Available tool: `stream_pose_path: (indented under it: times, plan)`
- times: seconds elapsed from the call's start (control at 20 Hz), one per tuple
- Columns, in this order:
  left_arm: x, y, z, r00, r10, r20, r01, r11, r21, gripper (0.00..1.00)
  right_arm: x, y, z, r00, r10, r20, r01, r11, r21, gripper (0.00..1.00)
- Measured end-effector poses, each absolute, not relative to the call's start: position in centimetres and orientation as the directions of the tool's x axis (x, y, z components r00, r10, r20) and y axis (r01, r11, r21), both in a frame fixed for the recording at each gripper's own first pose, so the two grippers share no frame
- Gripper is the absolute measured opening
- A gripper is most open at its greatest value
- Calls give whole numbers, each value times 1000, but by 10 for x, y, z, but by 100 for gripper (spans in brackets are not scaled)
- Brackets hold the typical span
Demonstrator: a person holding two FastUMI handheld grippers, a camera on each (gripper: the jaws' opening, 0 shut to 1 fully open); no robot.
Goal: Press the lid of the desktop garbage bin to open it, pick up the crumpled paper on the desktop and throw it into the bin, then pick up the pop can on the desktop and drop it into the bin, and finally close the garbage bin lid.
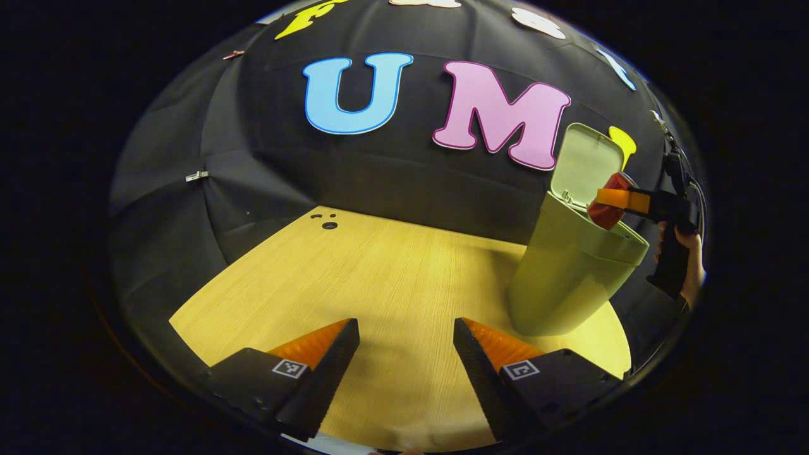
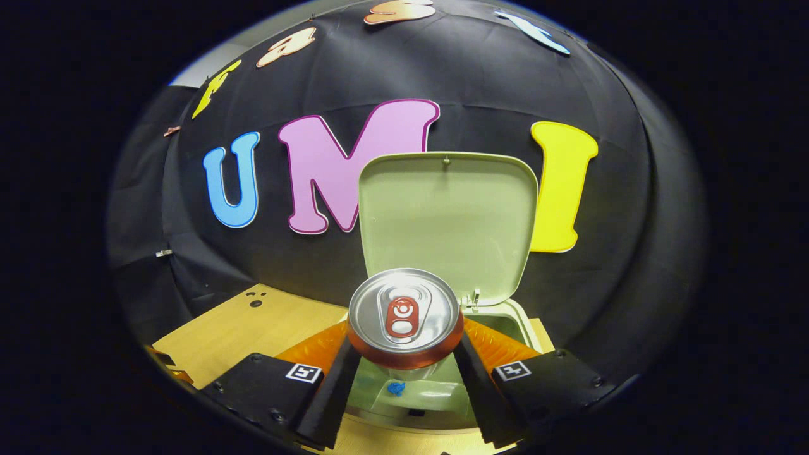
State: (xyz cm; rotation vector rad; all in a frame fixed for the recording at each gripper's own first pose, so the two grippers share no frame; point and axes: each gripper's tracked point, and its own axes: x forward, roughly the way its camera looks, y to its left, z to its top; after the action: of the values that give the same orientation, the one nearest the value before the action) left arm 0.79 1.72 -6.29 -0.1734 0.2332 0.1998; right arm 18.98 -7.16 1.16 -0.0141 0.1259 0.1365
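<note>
The red pop can (image 2: 404,319) at lower centre has a shiny brushed-metal top. The pale green plastic bin (image 1: 569,272), right of frame, looks smooth and matt. The light wooden tabletop (image 1: 379,278) shows fine grain.

Bin (image 2: 505,319) interior mostly hidden behind can (image 2: 404,319).

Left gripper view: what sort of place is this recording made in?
Probably a staged recording booth, not a home: a black cloth wall encloses a light wooden desktop, which carries a green bin with its lid up. The right tongs hold a pop can over it.
</note>
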Motion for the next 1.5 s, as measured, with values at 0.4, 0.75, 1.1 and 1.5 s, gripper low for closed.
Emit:
stream_pose_path:
  times: [0.4,0.75,1.1,1.5]
  plan:
    - [0,32,-59,963,135,-231,-167,978,-124,96,178,-76,16,991,56,-124,-58,998,-8,97]
    - [-8,62,-70,962,117,-248,-157,977,-145,96,156,-83,68,998,-10,-59,9,1000,-21,97]
    - [-12,82,-75,960,142,-243,-187,967,-173,96,166,-87,140,999,-48,17,48,998,-45,97]
    - [-19,100,-84,948,190,-256,-248,943,-220,96,202,-82,212,994,-50,98,55,997,-48,98]
